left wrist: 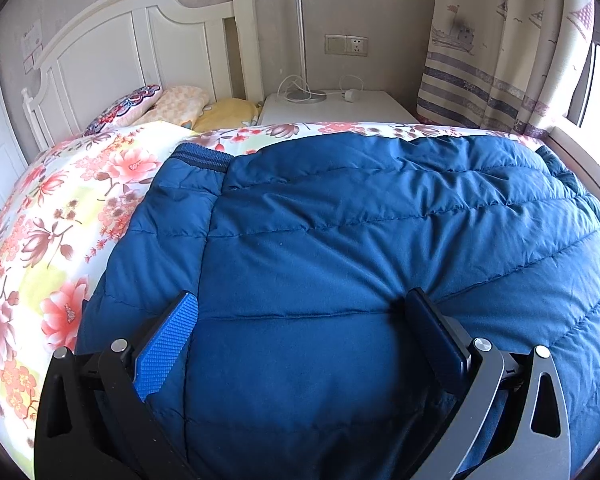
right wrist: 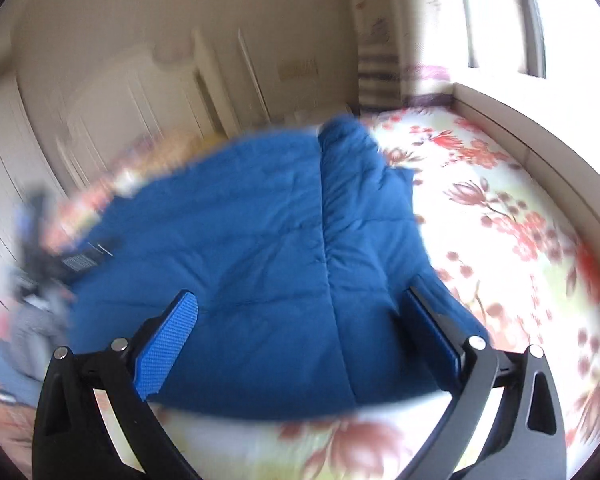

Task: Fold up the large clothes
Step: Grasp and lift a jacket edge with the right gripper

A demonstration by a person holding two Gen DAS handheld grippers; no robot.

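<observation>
Garment: we count one dark blue quilted puffer jacket (left wrist: 340,248), spread flat on the bed; one ribbed knit cuff or hem band (left wrist: 202,156) shows at its far left corner; in the right wrist view the same jacket (right wrist: 240,232) lies with one panel folded over along a seam
Left gripper: one black two-finger gripper with blue textured pads (left wrist: 300,320); we see both fingers spread wide, pressed down into the jacket near its close edge; nothing pinched between them
Right gripper: one matching gripper (right wrist: 300,316); fingers wide apart above the near edge of the jacket; the view is motion-blurred, so we cannot tell whether the tips touch the cloth
Surface: one bed under a white sheet printed with red and pink flowers (left wrist: 60,208); jacket sits mid-bed, sheet showing to its left and beyond it
Pillows: we count three at the head of the bed (left wrist: 172,106); one dark floral, one pale checked, one yellow
Room: one white wooden headboard (left wrist: 140,48); one white bedside table (left wrist: 340,108) carrying a slim lamp and a white cable; one wall socket plate (left wrist: 346,45); one patterned curtain (left wrist: 500,48) beside a bright window
</observation>
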